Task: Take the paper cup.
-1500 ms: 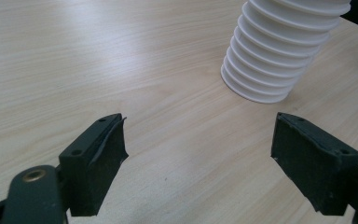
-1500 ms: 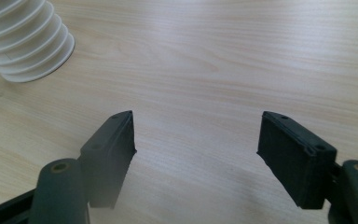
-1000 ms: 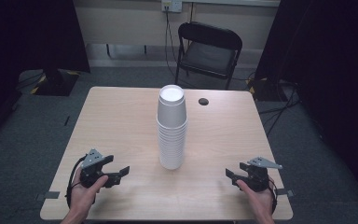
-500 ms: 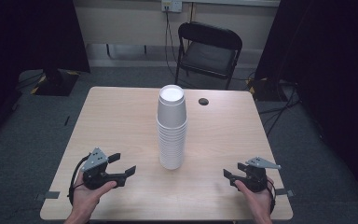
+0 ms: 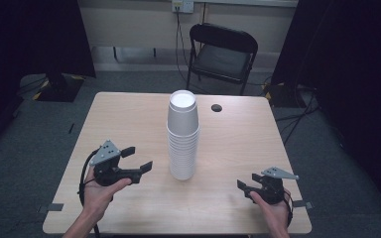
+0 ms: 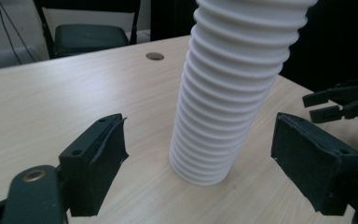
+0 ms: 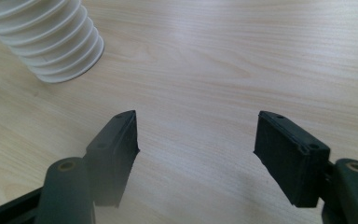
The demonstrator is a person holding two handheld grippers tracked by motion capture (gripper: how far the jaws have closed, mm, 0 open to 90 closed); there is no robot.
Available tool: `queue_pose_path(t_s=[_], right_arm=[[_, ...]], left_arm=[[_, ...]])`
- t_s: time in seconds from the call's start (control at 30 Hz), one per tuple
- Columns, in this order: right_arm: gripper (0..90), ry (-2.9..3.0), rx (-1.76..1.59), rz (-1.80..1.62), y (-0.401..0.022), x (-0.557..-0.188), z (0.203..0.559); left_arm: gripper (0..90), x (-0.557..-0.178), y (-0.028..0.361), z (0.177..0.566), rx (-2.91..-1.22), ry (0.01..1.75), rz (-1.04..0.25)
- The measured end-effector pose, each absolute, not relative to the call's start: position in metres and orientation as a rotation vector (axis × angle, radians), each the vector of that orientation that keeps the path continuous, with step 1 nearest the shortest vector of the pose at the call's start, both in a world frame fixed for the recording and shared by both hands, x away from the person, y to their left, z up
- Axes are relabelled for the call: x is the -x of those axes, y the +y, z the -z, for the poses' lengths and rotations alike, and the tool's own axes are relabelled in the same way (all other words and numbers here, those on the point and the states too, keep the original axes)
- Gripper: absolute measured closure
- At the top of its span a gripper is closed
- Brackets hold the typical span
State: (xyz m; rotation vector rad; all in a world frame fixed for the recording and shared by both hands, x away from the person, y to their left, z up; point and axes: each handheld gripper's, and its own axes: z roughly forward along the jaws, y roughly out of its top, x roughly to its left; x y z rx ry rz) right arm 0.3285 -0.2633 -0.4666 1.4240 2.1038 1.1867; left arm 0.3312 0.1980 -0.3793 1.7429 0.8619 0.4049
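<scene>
White foam cup stack (image 5: 182,136) stands upright mid-surface (image 5: 129,119), between both tools. The left tool (image 5: 136,159) hovers just beside it, jaws spread wide, nothing gripped. The right tool (image 5: 244,185) sits well apart near the front edge, jaws gaping too. A dark round hole (image 5: 217,107) lies behind the stack, with a black folding chair (image 5: 222,54) beyond the surface.

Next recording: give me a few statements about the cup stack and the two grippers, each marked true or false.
1. The stack of white cups stands upside down on the table. True.
2. The left gripper is clamped on the stack. False: its jaws are open, short of the cups.
3. The right gripper holds a cup. False: its open jaws are empty.
4. A folding chair stands beyond the table. True.
5. A small round hole lies near the table's far edge. True.
</scene>
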Motion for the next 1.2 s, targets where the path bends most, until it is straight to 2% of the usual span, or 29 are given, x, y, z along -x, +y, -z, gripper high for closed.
queue_pose_path(t_s=[0.27, 1.2], right_arm=[[29.5, 2.106, -1.436, -1.193, -0.264, -0.33, 0.467], [27.9, 2.109, -1.422, -1.188, -0.264, -0.329, 0.466]], left_arm=[[15.5, -0.339, 0.188, 0.363, -1.744, 0.807, -0.365], [15.6, -0.365, 0.158, 0.295, -1.691, 0.661, -0.368]])
